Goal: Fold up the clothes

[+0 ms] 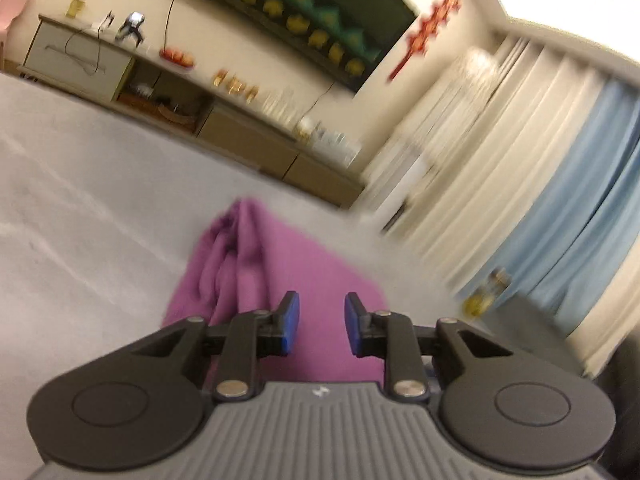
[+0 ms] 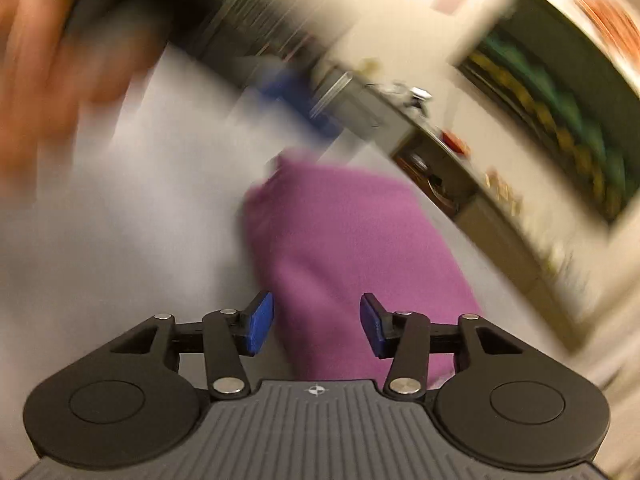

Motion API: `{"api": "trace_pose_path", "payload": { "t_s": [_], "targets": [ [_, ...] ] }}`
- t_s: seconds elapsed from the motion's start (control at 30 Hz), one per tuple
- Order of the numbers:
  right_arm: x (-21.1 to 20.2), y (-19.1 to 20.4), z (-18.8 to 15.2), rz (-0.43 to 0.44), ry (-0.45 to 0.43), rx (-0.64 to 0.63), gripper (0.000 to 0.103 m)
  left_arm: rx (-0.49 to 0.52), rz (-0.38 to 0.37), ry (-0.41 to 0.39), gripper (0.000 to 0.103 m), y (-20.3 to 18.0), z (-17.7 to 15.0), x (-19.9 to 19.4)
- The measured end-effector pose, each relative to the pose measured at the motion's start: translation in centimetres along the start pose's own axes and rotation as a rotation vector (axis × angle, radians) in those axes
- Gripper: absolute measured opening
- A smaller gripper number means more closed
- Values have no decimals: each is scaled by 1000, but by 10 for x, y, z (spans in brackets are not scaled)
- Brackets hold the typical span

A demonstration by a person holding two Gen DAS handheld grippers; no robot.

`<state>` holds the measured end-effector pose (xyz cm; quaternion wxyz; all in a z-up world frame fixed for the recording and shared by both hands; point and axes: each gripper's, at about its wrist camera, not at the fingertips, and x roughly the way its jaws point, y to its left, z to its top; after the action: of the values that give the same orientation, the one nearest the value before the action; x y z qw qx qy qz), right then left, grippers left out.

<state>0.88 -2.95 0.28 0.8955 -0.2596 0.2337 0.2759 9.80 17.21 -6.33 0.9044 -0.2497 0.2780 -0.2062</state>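
We hover our left gripper (image 1: 322, 322) and right gripper (image 2: 317, 326), both parted and empty, over the purple garment (image 2: 352, 248) (already bunched). Next we likely need fresh edge grips for another fold.

Light: I see warm, even indoor light in both views; its source is out of frame.
Glare: on my left wrist view the top right corner burns out to white above the curtains (image 1: 552, 168).
Shadows: soft and faint; only the folds of the purple cloth (image 1: 272, 280) show darker creases.
Blur, left view: the right side smears in streaks, while the cabinet (image 1: 132, 76) far left stays fairly readable.
Blur, right view: heavy streaking nearly everywhere; a hand (image 2: 44, 60) at upper left is an orange smudge.
Sharpness: the near gripper bodies stay crisp in both.
Distortion: fisheye bends the far wall and edges, with dark corners.
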Motion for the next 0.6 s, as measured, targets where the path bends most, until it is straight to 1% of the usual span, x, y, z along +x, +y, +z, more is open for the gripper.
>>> {"api": "trace_pose_path", "payload": {
  "t_s": [0.03,0.1,0.13,0.17,0.2,0.27,0.37,0.47,0.5,0.57,0.6],
  "targets": [
    [1,-17,4,0,-6,77,50,-15,10,9,24,5,-1,6],
    [11,-52,11,-10,-6,214,50,-38,24,19,19,13,-3,12],
    [24,-68,12,-24,12,257,50,-43,34,27,17,17,-4,15],
    [40,-83,13,-41,37,293,48,-50,43,35,13,21,-5,17],
    [59,-95,12,-48,71,314,44,-60,50,44,10,26,-6,19],
    [90,-113,7,-42,128,353,43,-77,64,60,4,34,-7,23],
    [119,-135,-1,5,174,423,44,-105,49,67,4,40,-9,27],
    [122,-142,5,46,260,438,44,-101,58,68,4,38,-9,25],
    [115,-137,12,28,251,416,42,-100,61,69,4,37,-10,25],
    [94,-123,27,-25,203,360,43,-98,67,71,4,35,-11,24],
    [95,-115,39,-18,177,333,43,-95,68,72,4,35,-10,25]
  ]
}}
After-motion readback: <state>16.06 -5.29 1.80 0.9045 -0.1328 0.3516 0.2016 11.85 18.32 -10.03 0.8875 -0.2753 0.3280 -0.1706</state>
